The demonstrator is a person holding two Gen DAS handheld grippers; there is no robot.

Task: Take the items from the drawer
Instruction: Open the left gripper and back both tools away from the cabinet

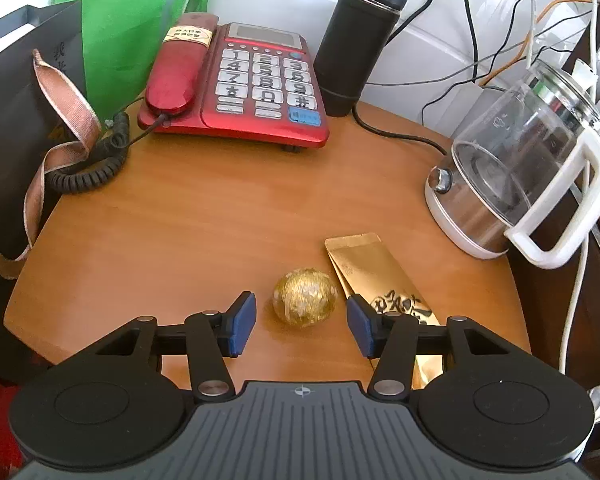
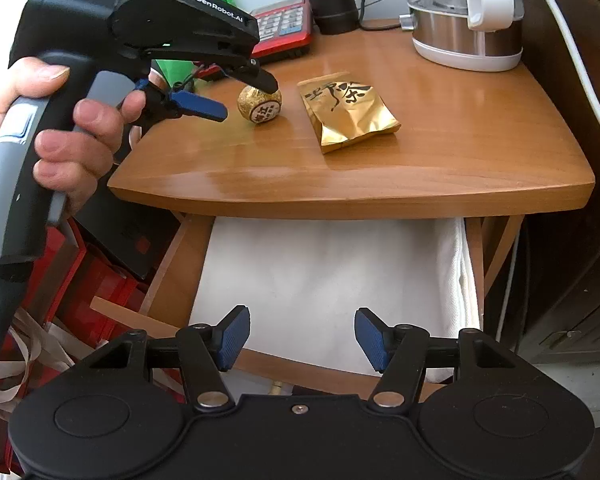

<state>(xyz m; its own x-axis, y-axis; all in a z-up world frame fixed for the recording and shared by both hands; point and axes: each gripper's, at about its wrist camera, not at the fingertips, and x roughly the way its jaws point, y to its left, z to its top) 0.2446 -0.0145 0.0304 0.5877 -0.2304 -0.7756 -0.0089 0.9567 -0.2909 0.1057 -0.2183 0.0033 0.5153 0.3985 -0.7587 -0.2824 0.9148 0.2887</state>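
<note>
The foil ball [image 1: 305, 297] could roll off the table [image 1: 204, 216] if a pad nudges it. The right gripper [image 2: 302, 338] gapes empty over the drawer's [image 2: 180, 272] white cloth [image 2: 324, 272]. The left gripper [image 1: 301, 322] stands released, straddling the ball, beside the gold packet [image 1: 374, 276].

Glossy wood tabletop [image 2: 440, 152], crinkled gold foil ball [image 1: 305, 297], shiny foil packet [image 2: 348, 110], matt white cloth [image 2: 332, 280]
</note>
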